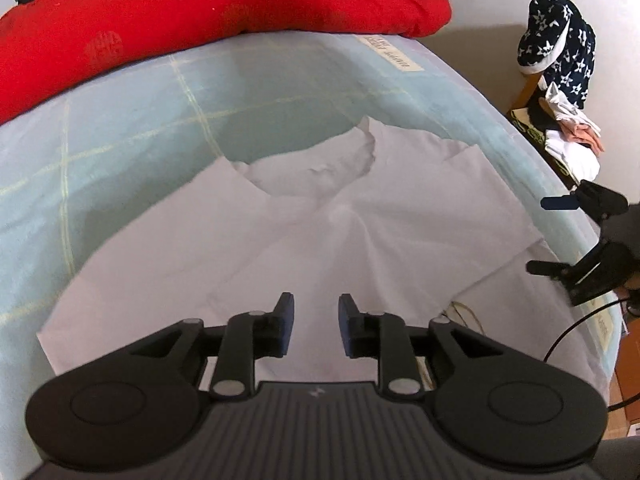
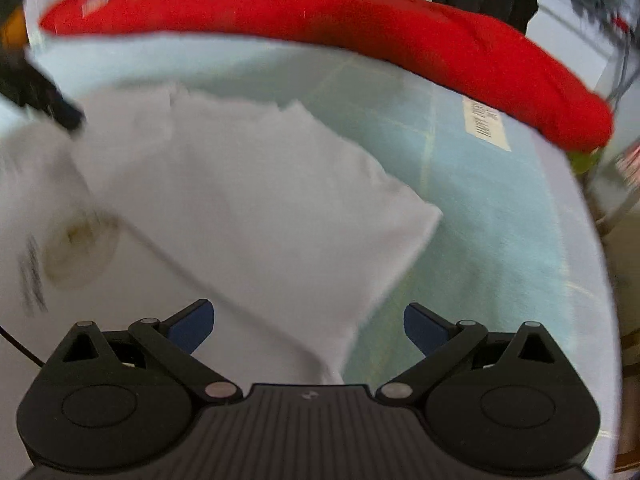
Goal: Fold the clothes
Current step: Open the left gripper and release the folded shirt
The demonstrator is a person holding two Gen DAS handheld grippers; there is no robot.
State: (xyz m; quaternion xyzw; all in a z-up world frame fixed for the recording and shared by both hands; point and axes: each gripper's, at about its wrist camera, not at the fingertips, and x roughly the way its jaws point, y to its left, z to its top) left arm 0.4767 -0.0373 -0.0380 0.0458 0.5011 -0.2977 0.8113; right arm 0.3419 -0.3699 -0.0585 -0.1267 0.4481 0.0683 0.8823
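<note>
White shirt (image 1: pixel 304 220) lies part-folded on bed (image 1: pixel 120 128); left gripper (image 1: pixel 316 316) slightly parted, right gripper (image 2: pixel 308 324) wide, both empty. Square edges before regripping.

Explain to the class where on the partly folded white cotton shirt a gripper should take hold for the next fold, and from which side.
Grip the white cotton shirt at its free corner, coming in from the bare pale blue checked bedsheet on the right. There the folded edges meet in a raised point with open sheet beside it, so one of the jaws can probably slide underneath.
</note>
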